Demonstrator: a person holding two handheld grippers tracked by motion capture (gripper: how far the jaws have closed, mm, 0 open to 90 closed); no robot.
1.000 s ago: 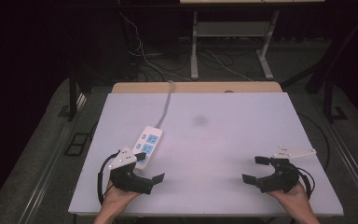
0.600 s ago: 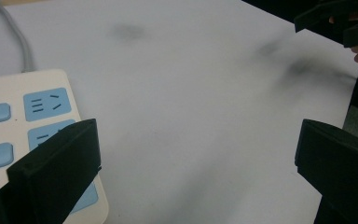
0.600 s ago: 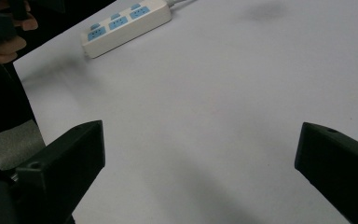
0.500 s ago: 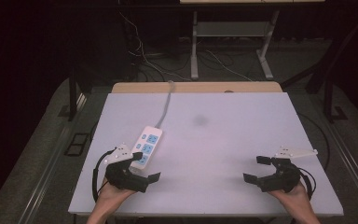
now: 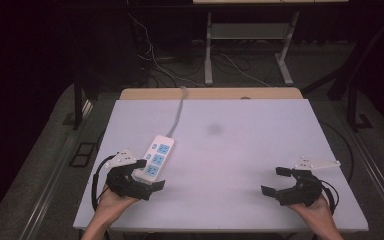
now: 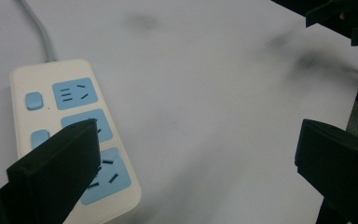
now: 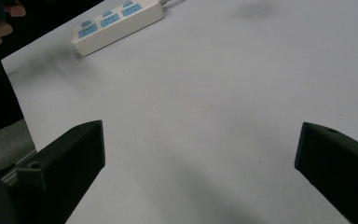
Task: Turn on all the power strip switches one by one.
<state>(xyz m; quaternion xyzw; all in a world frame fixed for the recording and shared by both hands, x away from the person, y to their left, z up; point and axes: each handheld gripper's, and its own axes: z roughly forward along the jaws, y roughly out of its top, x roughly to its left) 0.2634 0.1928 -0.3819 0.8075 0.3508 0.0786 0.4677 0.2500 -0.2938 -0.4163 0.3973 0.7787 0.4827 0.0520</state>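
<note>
Left gripper point(image 5: 147, 173) has edged slightly nearer the power strip point(image 5: 154, 157) since a second ago; right gripper point(image 5: 277, 180) barely shifted; both jaws spread wide, holding nothing; strip lies flat on worktop point(image 5: 240, 150) at near-left, long axis running near-left to far-right, cord point(image 5: 178, 112) end pointing away toward far edge; left gripper's one jaw overlaps strip's near end.

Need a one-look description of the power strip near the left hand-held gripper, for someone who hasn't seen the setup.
Start at the pale table and go to its near left part, just ahead of the left hand-held gripper. The power strip lies flat there, its grey cable running off the far edge. It is a white bar with three blue sockets, the table's one loose item.
</note>
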